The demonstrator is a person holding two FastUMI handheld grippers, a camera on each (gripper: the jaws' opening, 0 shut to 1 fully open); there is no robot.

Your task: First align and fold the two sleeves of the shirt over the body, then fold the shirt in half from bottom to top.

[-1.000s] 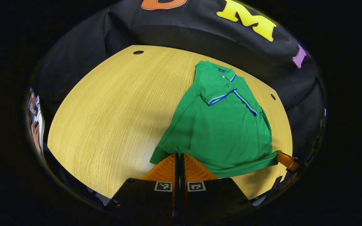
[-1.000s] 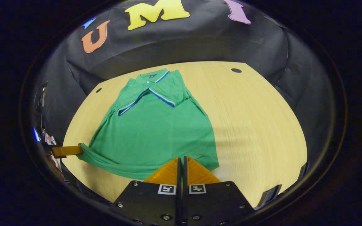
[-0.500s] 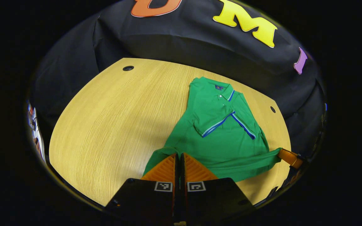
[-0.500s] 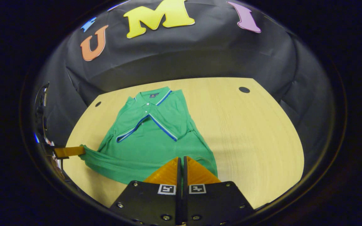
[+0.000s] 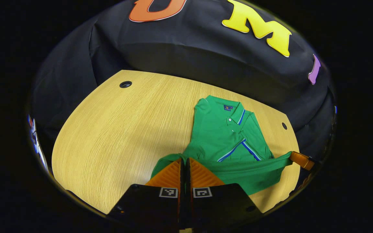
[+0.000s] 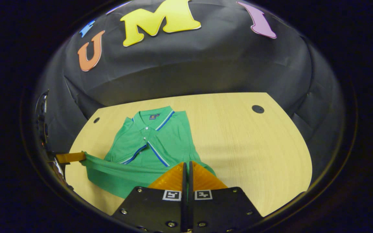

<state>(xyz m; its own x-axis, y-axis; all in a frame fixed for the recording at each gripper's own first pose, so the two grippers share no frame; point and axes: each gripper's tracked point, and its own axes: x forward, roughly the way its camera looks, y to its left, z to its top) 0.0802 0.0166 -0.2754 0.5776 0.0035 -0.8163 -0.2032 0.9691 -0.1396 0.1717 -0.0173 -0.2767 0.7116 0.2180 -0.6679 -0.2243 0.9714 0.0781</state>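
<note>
Green shirt [image 5: 225, 136] lying on wooden worktop [image 5: 115, 136], collar toward the black cloth wall [image 5: 186, 55], both sleeves folded across the chest with striped cuffs [image 5: 235, 150] meeting near the middle. Bottom hem [image 5: 244, 166] lifted off the worktop and stretched taut as a band between the two grippers, carried partway over the lower body. Left gripper [image 5: 184, 165] at one hem corner, jaws together and clamped on the fabric, green cloth bunched at the fingertips. Right gripper [image 6: 186, 170] at the opposite hem corner, jaws likewise pressed together with a sliver of green cloth between them. In the left gripper view, right gripper seen at the far right edge [image 5: 299, 160], hem end pinched at its tip; in the right gripper view, left gripper seen at the far left edge [image 6: 70, 157], same arrangement. Round dark cable holes [image 5: 125, 84] set in the worktop near its far corners, clear of the shirt. Worktop beside the shirt bare. Nothing lying across the fold path. No containers present.
</note>
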